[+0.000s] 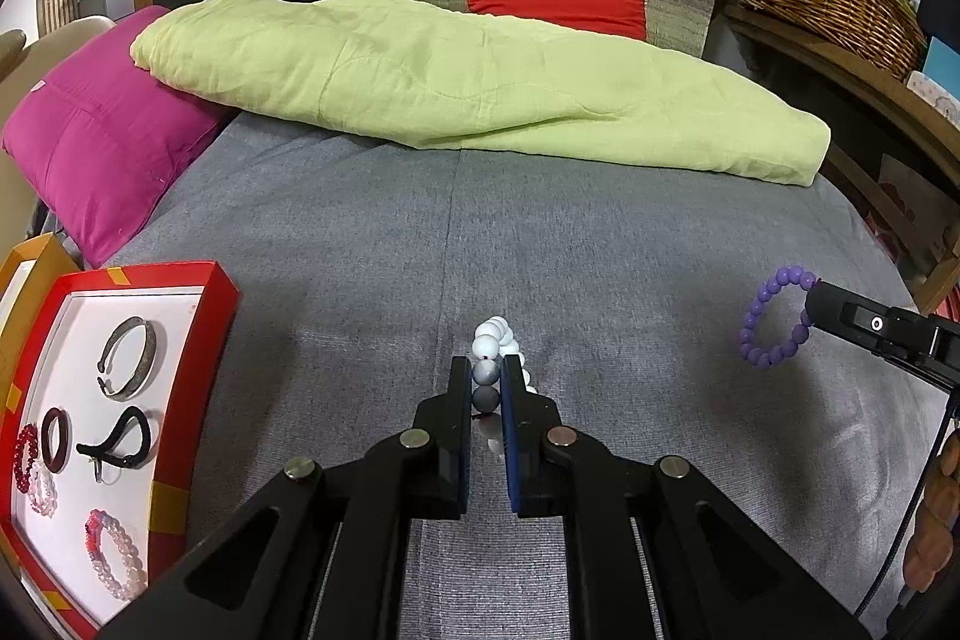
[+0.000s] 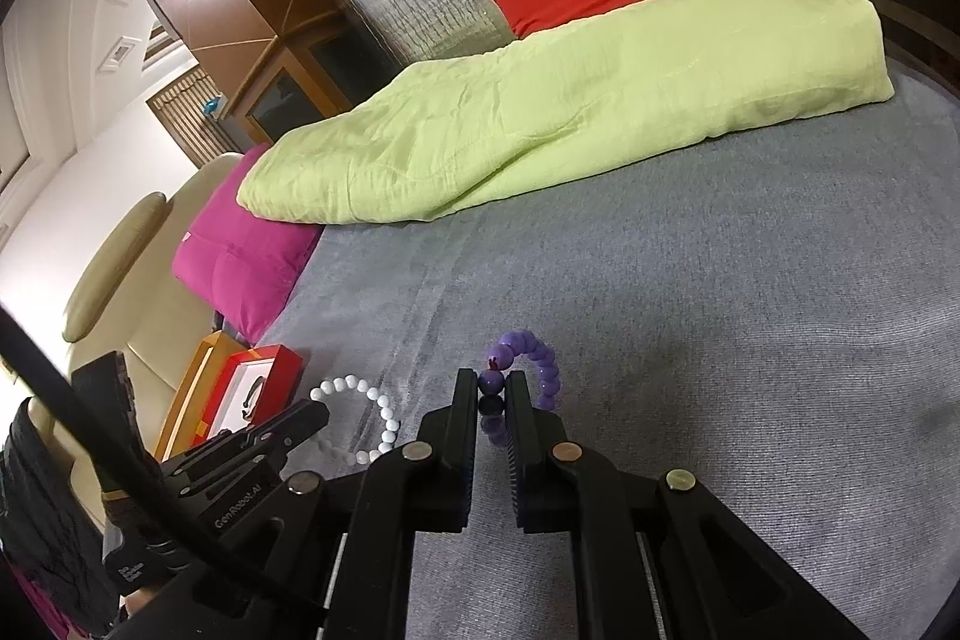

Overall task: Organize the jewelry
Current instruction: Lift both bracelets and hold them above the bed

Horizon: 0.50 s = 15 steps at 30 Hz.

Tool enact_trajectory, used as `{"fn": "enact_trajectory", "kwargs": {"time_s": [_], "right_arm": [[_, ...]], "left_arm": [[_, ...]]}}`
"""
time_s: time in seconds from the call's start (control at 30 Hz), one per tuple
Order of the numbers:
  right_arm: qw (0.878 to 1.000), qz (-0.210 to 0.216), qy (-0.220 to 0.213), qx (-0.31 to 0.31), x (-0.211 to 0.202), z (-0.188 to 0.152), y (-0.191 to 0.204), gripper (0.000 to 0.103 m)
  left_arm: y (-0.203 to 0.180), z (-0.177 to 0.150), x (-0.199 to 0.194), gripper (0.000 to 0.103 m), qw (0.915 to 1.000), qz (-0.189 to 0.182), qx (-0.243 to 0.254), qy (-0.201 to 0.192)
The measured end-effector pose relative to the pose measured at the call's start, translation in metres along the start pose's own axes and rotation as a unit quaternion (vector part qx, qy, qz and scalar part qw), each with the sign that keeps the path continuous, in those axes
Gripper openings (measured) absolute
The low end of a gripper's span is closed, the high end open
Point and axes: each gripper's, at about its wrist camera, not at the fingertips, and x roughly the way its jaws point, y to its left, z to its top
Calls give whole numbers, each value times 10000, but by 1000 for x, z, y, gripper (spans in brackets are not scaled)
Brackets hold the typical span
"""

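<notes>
1. While both bracelets hang lifted above it, a grey bedspread (image 1: 600, 232) fills the scene, with a lime-green quilt (image 1: 480, 88) folded across its far side.
2. At the left edge sits a red tray (image 1: 198, 292) with a white floor, already holding several bracelets.
3. Left gripper (image 1: 486, 370) is clamped on a white bead bracelet (image 1: 493, 337); its loop stands edge-on, long axis running away from the camera.
4. Right gripper (image 2: 493, 382) pinches a purple bead bracelet (image 2: 540, 361), loop arching up and rightward.
5. Probably best: carry each over a bare patch of the tray, lower flat, then release.
</notes>
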Motion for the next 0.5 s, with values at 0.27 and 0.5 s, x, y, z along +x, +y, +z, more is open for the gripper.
{"fn": "enact_trajectory", "kwargs": {"time_s": [0.27, 0.5], "right_arm": [[10000, -12, 2, -14, 0, 0, 1, 10], [9999, -88, -9, -60, 0, -1, 3, 10]], "left_arm": [[0, 0, 0, 9, 10000, 39, 13, 12], [7, -3, -1, 9, 9999, 101, -42, 13]]}}
